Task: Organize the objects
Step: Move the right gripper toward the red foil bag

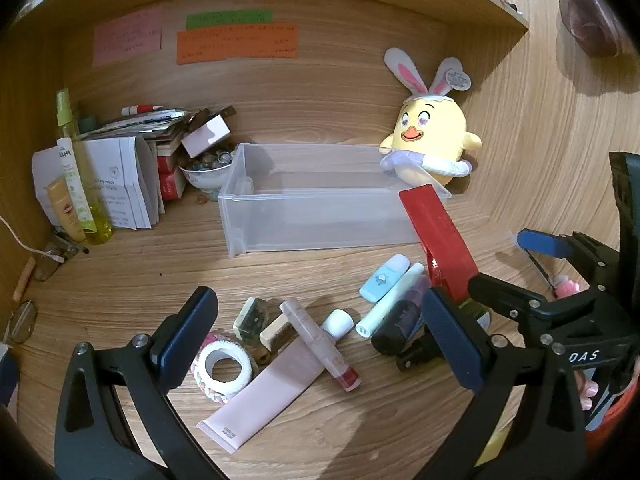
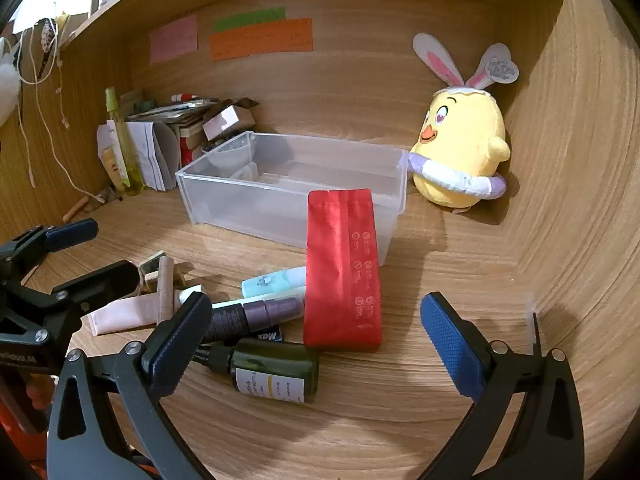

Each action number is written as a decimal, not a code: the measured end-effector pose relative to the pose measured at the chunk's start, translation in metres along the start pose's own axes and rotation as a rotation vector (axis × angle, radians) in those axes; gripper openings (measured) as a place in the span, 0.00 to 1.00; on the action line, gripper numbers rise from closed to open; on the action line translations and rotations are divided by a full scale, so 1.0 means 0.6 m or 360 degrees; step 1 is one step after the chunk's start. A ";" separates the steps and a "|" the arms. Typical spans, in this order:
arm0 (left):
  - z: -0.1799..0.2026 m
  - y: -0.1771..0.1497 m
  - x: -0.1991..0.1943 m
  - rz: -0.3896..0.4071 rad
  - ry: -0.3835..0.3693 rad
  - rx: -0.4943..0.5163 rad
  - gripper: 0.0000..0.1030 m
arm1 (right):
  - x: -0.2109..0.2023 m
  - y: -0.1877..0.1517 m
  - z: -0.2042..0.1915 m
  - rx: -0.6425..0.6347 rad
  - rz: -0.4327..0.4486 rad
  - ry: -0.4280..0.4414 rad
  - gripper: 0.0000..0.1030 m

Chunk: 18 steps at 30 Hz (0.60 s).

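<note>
A clear plastic bin [image 1: 320,216] [image 2: 280,204] stands on the wooden desk, with nothing in it. In front of it lies a scatter of small things: a pink tube [image 1: 264,392], a slim pink stick [image 1: 320,344], tape rolls [image 1: 224,368], a pale blue tube [image 1: 384,278] [image 2: 276,280] and a dark green bottle [image 2: 276,372]. A red pouch [image 2: 342,268] [image 1: 440,236] leans against the bin's front. My left gripper [image 1: 320,332] hangs open over the pink tube and stick. My right gripper [image 2: 316,336] hangs open over the red pouch and green bottle. Neither one holds anything.
A yellow chick plush with rabbit ears [image 1: 432,136] [image 2: 460,152] sits right of the bin. Papers, boxes, a bowl of marbles [image 1: 206,168] and yellow bottles [image 1: 80,184] crowd the back left corner. Glasses [image 1: 22,320] lie at the left edge. A shelf runs overhead.
</note>
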State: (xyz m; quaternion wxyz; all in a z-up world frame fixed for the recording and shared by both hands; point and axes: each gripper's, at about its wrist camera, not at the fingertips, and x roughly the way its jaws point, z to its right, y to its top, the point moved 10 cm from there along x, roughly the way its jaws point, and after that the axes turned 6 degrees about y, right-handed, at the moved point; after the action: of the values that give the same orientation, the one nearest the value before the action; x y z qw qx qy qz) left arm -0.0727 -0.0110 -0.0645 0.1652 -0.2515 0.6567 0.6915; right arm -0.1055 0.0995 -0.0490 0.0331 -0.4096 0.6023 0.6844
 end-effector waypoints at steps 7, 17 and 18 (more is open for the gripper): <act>0.001 -0.005 0.001 -0.0020 -0.0013 0.0001 1.00 | 0.004 0.000 -0.004 -0.0010 -0.0010 0.0008 1.00; 0.002 -0.007 0.001 -0.0020 -0.0019 -0.0003 1.00 | 0.004 0.001 -0.004 -0.0008 -0.0010 0.0004 1.00; 0.002 -0.008 0.001 -0.0021 -0.0019 -0.0003 1.00 | 0.004 0.001 -0.005 -0.0007 -0.0009 0.0005 1.00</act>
State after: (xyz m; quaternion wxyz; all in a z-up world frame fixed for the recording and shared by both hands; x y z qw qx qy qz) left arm -0.0709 -0.0098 -0.0687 0.1733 -0.2518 0.6534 0.6926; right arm -0.1059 0.0959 -0.0493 0.0330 -0.4125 0.5996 0.6850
